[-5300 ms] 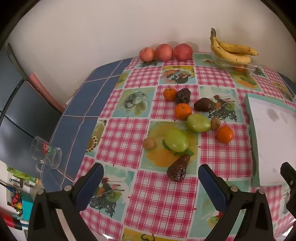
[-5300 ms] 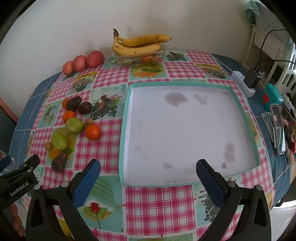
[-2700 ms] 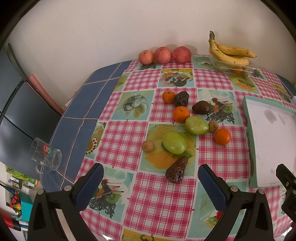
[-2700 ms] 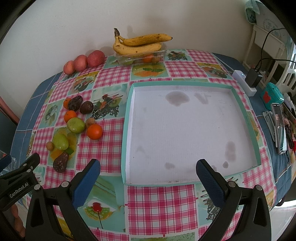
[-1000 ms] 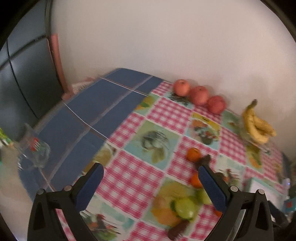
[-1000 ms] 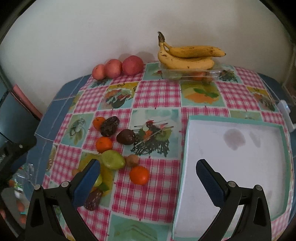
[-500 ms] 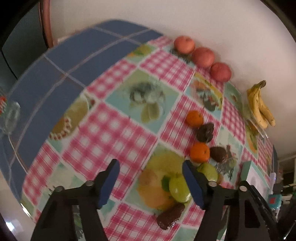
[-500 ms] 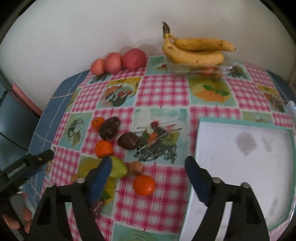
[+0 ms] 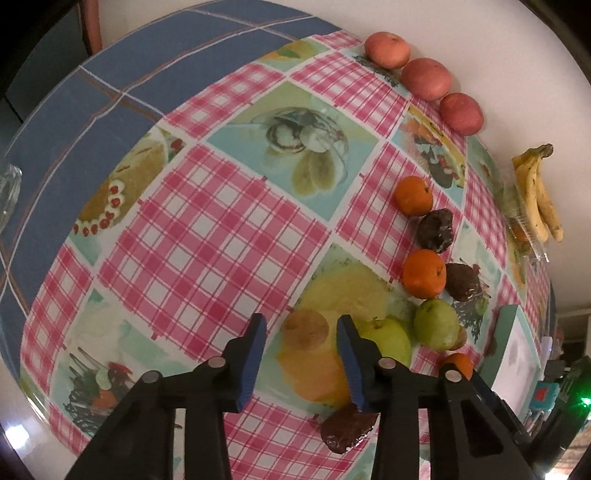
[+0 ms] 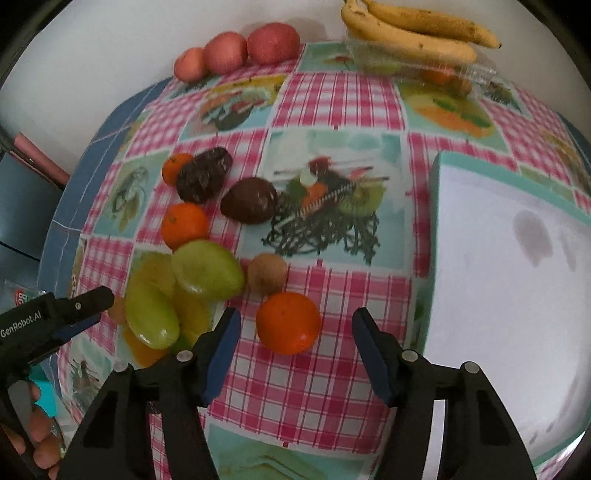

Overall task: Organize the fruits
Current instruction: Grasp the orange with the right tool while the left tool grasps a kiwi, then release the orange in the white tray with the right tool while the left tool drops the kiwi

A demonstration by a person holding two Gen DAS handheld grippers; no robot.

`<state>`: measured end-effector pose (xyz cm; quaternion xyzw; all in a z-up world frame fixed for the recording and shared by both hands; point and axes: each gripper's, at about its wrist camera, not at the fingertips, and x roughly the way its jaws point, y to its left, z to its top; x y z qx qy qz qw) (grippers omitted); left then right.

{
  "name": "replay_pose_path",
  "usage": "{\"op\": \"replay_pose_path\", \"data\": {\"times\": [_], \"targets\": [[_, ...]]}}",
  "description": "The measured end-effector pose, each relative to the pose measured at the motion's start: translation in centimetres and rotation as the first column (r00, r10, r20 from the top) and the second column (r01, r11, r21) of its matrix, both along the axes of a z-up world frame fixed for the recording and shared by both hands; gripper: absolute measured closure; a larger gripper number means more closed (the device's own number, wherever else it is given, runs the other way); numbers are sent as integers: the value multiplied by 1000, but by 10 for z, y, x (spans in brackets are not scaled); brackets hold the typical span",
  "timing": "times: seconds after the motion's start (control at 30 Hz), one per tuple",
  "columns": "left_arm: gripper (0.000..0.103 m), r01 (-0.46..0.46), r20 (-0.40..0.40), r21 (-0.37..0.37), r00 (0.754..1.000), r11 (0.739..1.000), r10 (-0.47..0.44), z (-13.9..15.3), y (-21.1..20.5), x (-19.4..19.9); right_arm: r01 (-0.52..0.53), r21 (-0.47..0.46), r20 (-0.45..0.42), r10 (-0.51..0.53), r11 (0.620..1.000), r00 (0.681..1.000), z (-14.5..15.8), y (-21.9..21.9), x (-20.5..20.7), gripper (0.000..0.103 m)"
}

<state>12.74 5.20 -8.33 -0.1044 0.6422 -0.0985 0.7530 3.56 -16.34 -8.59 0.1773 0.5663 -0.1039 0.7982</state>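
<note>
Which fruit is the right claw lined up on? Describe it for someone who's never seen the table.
Start at the white tray with the teal rim. Left of it, nearest its edge, sits an orange, between the closing fingers of the right claw. It alone lies apart from the other oranges, below a small brown fruit.

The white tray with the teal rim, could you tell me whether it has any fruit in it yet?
Empty. The tray shows only bare, stained white floor; the nearest orange sits on the tablecloth beside it.

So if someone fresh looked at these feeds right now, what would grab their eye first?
Probably the right gripper, its fingers closing around an orange beside the empty white tray. Next, the left gripper, closing around a small brown fruit by a green mango. Then the bananas against the far wall.
</note>
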Motion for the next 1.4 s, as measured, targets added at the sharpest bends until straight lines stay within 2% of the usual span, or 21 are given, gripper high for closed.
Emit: {"op": "replay_pose_path", "data": {"times": [0.3,0.53,0.7,0.9,1.13,1.4], "targets": [[71,3,-41,-23,999,1000,-4,-13,-4,2,-12,-4,-11,12,1000,1000,-4,6,0,53],[74,-51,-48,-55,998,997,48,-13,-4,3,-17,3,-1,17,1000,1000,-5,6,4,65],[74,-64,-42,-69,997,996,61,-9,3,2,-7,3,1,7,1000,1000,-4,2,1,65],[74,-85,12,-128,996,988,87,16,19,-3,16,3,45,-16,1000,999,14,-4,-5,65],[74,-22,102,-171,994,985,40,49,3,-16,36,-9,84,-35,999,996,34,-14,-11,65],[74,91,127,-181,990,979,-69,58,-39,-28,153,-32,72,-151,988,986,44,-59,-32,65]]}}
